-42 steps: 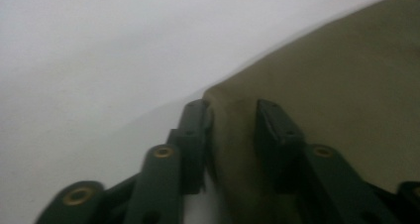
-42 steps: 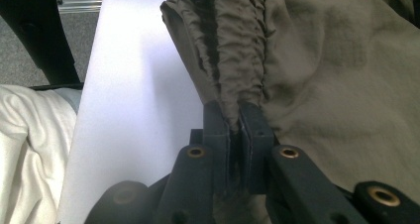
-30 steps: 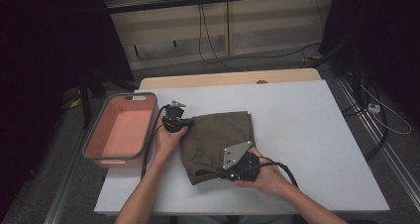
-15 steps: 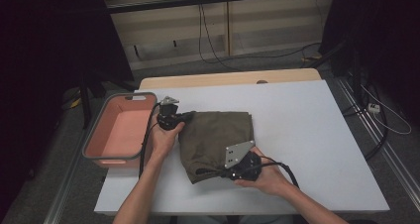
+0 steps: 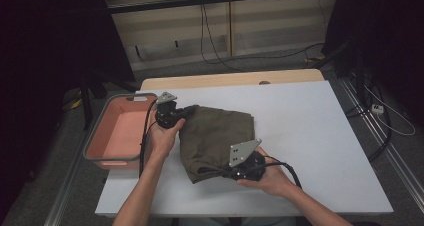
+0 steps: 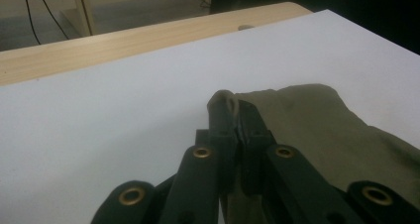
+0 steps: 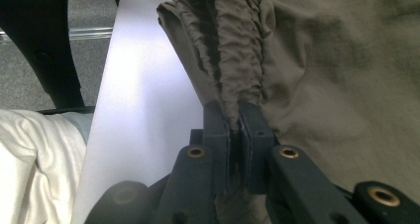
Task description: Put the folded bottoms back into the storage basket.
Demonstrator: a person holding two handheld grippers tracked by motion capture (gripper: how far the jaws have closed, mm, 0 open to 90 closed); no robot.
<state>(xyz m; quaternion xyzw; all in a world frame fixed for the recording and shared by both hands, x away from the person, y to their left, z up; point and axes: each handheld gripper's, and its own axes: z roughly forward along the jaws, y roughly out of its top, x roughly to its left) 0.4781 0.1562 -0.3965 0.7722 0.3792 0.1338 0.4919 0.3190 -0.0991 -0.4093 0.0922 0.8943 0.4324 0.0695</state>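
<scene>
This looks like a lab or test room set up for recording, not a home. A plain white rectangular table (image 5: 310, 136) with a pale wooden strip (image 5: 235, 79) along its far edge stands on grey carpet. At 12 o'clock, black cables (image 5: 215, 41) hang down a bare beige panelled wall (image 5: 260, 26) to the floor. Dark metal stand legs (image 5: 95, 86) rise at 10 o'clock, and a white power strip (image 5: 377, 108) lies on the floor at 3 o'clock.
</scene>
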